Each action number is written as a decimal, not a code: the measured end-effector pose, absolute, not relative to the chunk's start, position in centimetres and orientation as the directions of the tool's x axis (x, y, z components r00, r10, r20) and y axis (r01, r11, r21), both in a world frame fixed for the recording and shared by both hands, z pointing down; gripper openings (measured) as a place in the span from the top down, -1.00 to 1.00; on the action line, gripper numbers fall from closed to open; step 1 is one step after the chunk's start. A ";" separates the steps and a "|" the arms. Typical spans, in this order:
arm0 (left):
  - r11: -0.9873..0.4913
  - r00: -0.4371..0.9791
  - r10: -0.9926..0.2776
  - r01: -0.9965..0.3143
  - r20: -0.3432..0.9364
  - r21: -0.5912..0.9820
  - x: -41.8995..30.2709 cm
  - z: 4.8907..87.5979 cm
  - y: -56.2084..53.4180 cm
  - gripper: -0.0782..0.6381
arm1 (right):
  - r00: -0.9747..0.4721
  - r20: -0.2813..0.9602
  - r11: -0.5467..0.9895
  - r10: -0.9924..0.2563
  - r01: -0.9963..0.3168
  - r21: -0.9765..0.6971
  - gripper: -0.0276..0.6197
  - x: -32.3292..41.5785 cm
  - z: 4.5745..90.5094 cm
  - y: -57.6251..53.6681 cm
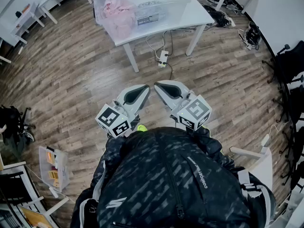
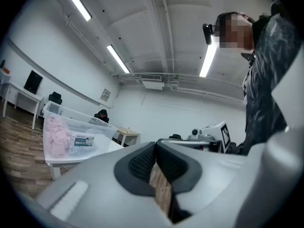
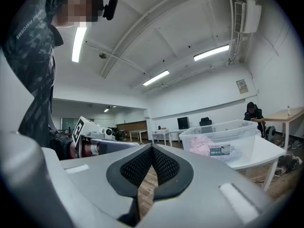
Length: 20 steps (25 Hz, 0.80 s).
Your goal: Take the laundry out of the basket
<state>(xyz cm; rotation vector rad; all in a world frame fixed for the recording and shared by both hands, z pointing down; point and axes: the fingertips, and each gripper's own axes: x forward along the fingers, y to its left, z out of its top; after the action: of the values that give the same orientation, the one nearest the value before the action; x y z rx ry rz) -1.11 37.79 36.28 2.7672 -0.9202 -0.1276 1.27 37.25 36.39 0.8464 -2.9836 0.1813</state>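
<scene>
Not yet begun, judging by the layout. Across a wide stretch of wooden floor [image 1: 71, 65], well apart from the person, a white table [image 1: 198, 16]. On it the basket [image 1: 97, 6], a clear plastic tub with tall walls and apparently no lid. Inside, heaped toward its left end, the pink laundry [image 1: 118, 11], and just beside that a clear packet [image 1: 149, 14] with a printed label. No piece lifted out, none lying on the tabletop next to the tub.

Held level and close to the chest, with tips near each other: the left gripper [image 1: 144, 89], clenched on nothing, pads pressed together and only floorboards showing behind them; the right gripper [image 1: 158, 85], likewise closed tight and empty.

Left to do, then: the whole job of walking up, opening, reaching over the rim, grasping and lifting clear.

As for room, plenty of open floor on the straight line to the table's near edge. Bare tabletop to the right of the tub, seemingly enough for setting cloth down. Tall tub walls, so probably a reach from above rather than from the side.

To be minded low down: the table legs, a power strip [image 1: 163, 58] with its cord on the floor under the near edge, and a tangle of cables [image 1: 219, 17] past the right-hand end. Chairs [image 1: 290, 63] far off at the right and a small storage box [image 1: 53, 167] at the lower left, both well out of the way.
</scene>
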 end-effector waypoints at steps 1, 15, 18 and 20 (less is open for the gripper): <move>-0.779 0.800 -0.600 -0.580 -0.011 0.237 -1.2 36.3 37.8 0.76 | -0.851 0.068 0.845 -0.520 -0.525 -0.100 0.92 1.1 36.4 37.3; -0.767 0.793 -0.609 -0.589 -0.003 0.253 -0.1 36.4 36.7 0.76 | -0.851 0.041 0.839 -0.524 -0.524 -0.149 0.92 2.7 36.4 35.7; -0.765 0.791 -0.612 -0.593 0.003 0.251 0.6 36.7 36.4 0.76 | -0.853 0.048 0.840 -0.520 -0.521 -0.148 0.92 3.5 36.6 35.3; -0.763 0.789 -0.614 -0.596 0.006 0.250 1.2 36.8 36.2 0.76 | -0.855 0.058 0.842 -0.515 -0.517 -0.153 0.92 4.1 36.9 35.0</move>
<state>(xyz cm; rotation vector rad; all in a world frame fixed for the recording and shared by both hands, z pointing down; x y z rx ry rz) 1.16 36.22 36.84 2.7412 -0.9426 -0.1115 4.07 35.01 36.89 0.8407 -3.0009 0.2553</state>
